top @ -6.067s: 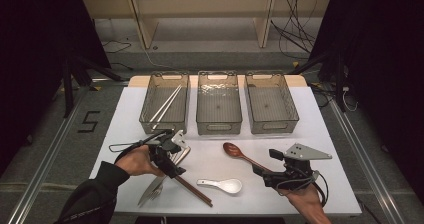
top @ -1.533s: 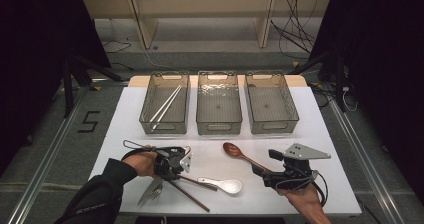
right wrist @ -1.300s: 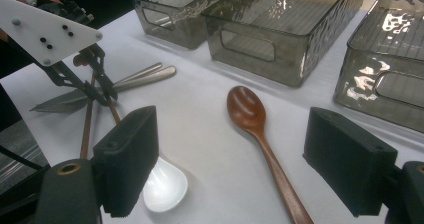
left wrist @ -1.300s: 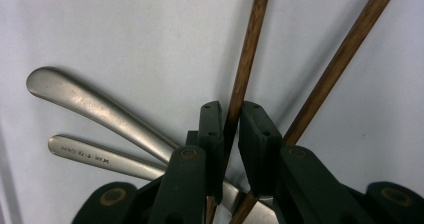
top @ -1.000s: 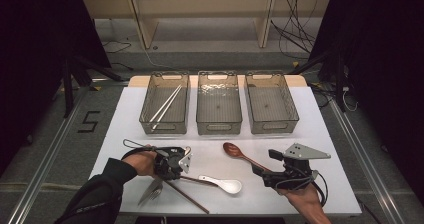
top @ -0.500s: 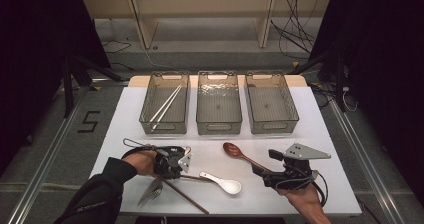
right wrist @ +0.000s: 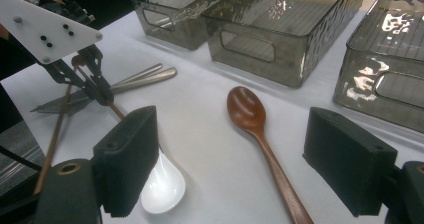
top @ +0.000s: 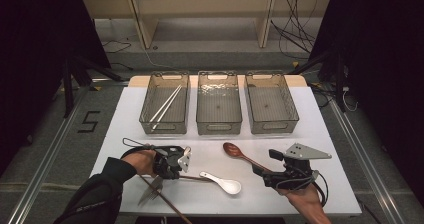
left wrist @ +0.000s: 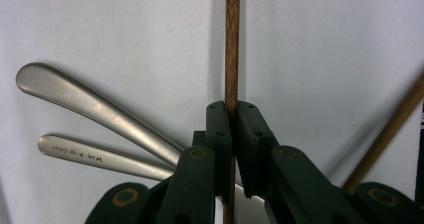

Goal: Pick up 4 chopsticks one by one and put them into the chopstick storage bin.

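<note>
Table (top: 320,129): white top across the middle of the high view, its bare part at the right edge.
Bins (top: 219,104): three clear plastic bins in a row at upper centre; the left one holds a pair of pale chopsticks (top: 166,104) lying slantwise.
Right gripper (top: 260,171): lower right of the high view, jaws spread wide with nothing between them.
Left gripper (top: 181,160): lower left of the high view, jaws pressed together, pinching the wooden chopstick (left wrist: 231,44).
Wooden chopstick: runs straight up the centre of the left gripper view between the pads; a second brown stick (left wrist: 387,134) crosses the lower right corner.
Wooden spoon (right wrist: 257,134): centre of the right gripper view, bowl toward the bins.
White spoon (top: 224,182): lower centre, between the two grippers.
Metal cutlery (left wrist: 95,129): two steel handles at left of the left gripper view, just beside the jaws.
</note>
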A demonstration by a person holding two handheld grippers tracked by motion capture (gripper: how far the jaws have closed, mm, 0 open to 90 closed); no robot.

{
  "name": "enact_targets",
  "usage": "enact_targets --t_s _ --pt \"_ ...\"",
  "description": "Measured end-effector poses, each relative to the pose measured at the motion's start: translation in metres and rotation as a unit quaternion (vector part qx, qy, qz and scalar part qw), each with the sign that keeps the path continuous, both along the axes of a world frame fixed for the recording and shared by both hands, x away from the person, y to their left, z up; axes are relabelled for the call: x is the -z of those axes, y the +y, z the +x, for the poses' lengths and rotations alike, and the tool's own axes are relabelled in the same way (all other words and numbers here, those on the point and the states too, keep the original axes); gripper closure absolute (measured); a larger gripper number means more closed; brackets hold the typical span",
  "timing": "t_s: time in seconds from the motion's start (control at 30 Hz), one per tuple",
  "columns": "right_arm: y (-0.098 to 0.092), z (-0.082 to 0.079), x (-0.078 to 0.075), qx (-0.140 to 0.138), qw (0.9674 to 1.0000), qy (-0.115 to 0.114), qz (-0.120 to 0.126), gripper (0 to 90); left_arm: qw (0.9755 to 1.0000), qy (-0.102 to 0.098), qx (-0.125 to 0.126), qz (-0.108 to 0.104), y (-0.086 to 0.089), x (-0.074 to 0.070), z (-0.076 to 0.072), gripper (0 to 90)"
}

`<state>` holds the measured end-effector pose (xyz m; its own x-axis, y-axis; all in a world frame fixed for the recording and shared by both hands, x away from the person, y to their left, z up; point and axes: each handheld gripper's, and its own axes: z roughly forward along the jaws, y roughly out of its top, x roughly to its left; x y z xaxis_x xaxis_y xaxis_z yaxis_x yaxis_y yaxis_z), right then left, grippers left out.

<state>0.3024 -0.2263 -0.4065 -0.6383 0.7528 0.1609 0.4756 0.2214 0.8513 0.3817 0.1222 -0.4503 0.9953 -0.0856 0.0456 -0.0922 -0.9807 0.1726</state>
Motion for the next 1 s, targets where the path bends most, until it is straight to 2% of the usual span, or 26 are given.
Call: enact_targets --t_s 0.3,0.4,0.5,0.63,0.77,0.87,0.93,1.0 --pt "0.0 0.0 0.0 0.0 1.0 0.001 0.001 22.6 1.0 0.001 -0.005 -0.005 0.002 -0.001 -0.001 84.1" --pt "0.0 0.0 0.001 0.0 1.0 0.001 0.0 22.6 1.0 -0.002 0.001 0.002 0.002 -0.003 0.0 84.1" --pt "0.0 0.0 0.001 0.0 1.0 0.002 0.0 22.6 1.0 -0.001 -0.009 0.0 0.003 -0.003 -0.001 84.1" --pt "0.0 0.001 0.001 0.0 1.0 0.002 0.0 22.6 1.0 -0.006 -0.002 0.006 0.003 -0.007 -0.002 84.1" --pt "0.0 0.001 0.001 0.0 1.0 0.002 0.0 22.6 0.9999 0.0 -0.003 0.01 0.005 -0.008 -0.003 84.3" --pt "0.0 0.001 0.001 0.001 1.0 0.001 -0.001 22.6 0.9999 -0.004 0.0 0.012 0.008 -0.01 -0.003 84.3" --pt "0.0 0.001 0.001 0.001 1.0 0.002 -0.001 22.6 0.9999 0.004 -0.009 0.01 0.009 -0.01 -0.005 84.4" --pt "0.0 0.001 0.001 0.001 1.0 0.001 -0.001 22.6 0.9999 0.005 -0.007 0.009 0.011 -0.012 -0.006 84.4"
